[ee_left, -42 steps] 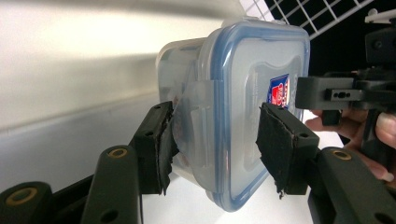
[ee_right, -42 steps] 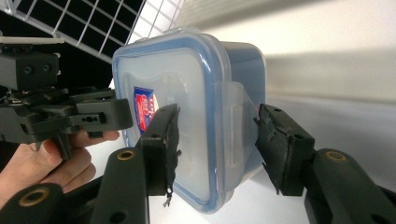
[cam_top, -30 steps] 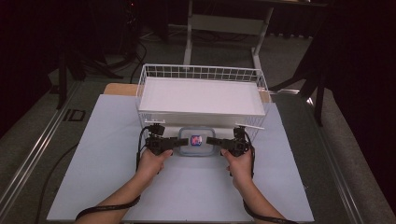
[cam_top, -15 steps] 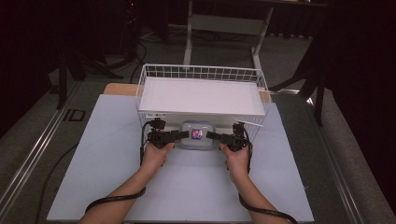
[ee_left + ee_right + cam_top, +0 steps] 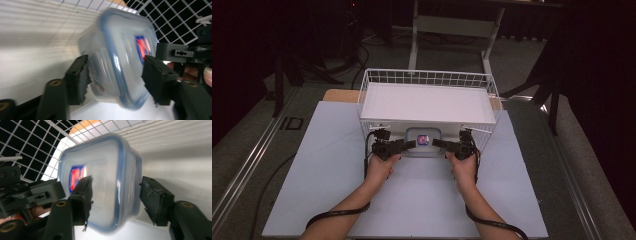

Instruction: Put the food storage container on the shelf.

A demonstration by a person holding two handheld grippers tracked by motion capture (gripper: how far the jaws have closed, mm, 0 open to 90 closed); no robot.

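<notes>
A pale rectangular table sheet (image 5: pixel 327 170) carries a white wire basket with a white floor (image 5: pixel 427 102) at its twelve o'clock edge. Against the basket's near wall, a clear lidded plastic food box with a blue seal and red-blue label (image 5: pixel 423 139) is carried between both tools. Since a second ago it has risen and moved closer to the basket, suggesting loading is next. The left gripper (image 5: pixel 408 145) grips its nine o'clock side, the right gripper (image 5: pixel 439 143) its three o'clock side, jaws closed on it.
</notes>
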